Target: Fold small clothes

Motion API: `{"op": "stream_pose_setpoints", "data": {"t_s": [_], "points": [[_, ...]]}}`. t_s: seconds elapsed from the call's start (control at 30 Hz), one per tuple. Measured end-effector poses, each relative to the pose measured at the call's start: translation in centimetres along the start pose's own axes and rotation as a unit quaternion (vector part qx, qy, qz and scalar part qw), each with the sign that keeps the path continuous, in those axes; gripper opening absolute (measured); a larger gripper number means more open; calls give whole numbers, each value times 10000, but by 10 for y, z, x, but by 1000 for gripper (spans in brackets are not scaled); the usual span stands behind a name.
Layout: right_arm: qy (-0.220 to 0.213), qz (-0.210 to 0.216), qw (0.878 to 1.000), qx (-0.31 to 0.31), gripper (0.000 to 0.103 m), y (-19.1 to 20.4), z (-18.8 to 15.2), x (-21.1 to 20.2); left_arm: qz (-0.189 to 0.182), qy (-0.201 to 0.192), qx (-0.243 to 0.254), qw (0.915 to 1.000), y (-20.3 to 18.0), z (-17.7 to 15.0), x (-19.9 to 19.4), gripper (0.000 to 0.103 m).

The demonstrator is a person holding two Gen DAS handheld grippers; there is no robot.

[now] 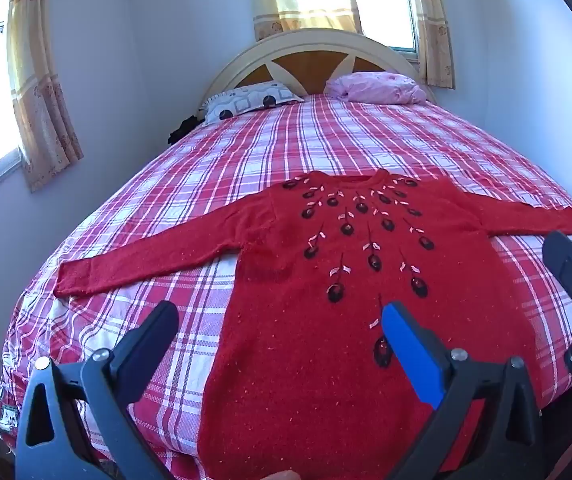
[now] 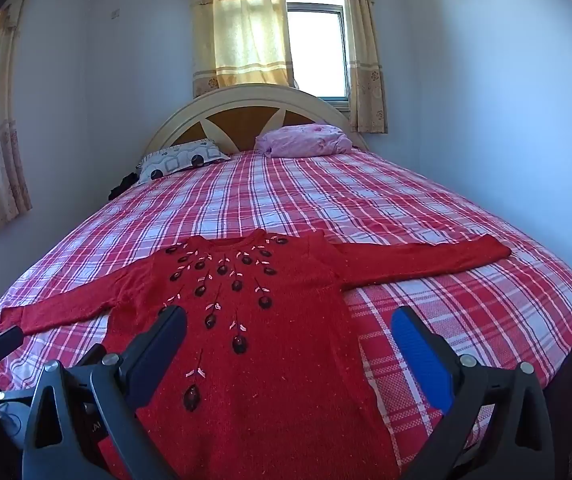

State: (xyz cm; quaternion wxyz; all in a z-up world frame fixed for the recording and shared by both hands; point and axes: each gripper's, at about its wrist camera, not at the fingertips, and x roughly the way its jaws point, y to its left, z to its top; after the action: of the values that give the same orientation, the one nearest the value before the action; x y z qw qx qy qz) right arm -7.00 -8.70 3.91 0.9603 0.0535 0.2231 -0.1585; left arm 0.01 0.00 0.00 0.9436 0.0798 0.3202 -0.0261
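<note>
Jaws spread wide and holding nothing, the left gripper (image 1: 279, 320) hangs over the lower half of a red knitted sweater with dark beaded flowers and pale leaf stitching (image 1: 326, 280), 1 black finger above the bedspread and the blue-padded finger above the knit. The right gripper (image 2: 288, 330) is likewise fully apart and empty, straddling the sweater's right side seam, its blue pad over bare bedspread. Neither touches the fabric.

The sweater lies face up and flat near the foot of a bed under a red, white and lilac plaid bedspread (image 1: 245, 152), neckline toward the cream-and-wood arched headboard (image 1: 310, 64), both sleeves stretched out to the sides, hem reaching the near edge. Folding has not yet begun. A grey patterned pillow (image 1: 249, 100) and a pink pillow (image 1: 378, 86) sit well apart at the head of the bed, under yellow-curtained windows (image 2: 241, 36).

Risks, as judged from here: a pinch on the loose knit could also catch the bedspread beneath and drag it along; the raised beads could snag on a finger; a sleeve lifted by 1 gripper alone may sag and fold crooked.

No brand, label or legible writing can be made out
</note>
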Motion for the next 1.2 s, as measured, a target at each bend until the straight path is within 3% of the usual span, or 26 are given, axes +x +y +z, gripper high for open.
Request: {"op": "stream_pose_setpoints", "data": {"t_s": [0.13, 0.57, 1.2], "points": [[166, 47, 9998, 37, 102, -4, 7, 7, 17, -38, 13, 10000, 0, 0, 0, 103], [135, 89, 9998, -144, 102, 15, 5, 7, -164, -62, -81, 9998, 4, 1, -3, 103], [205, 166, 9996, -20, 102, 11, 2, 7, -256, -28, -116, 9996, 0, -2, -3, 103]]}}
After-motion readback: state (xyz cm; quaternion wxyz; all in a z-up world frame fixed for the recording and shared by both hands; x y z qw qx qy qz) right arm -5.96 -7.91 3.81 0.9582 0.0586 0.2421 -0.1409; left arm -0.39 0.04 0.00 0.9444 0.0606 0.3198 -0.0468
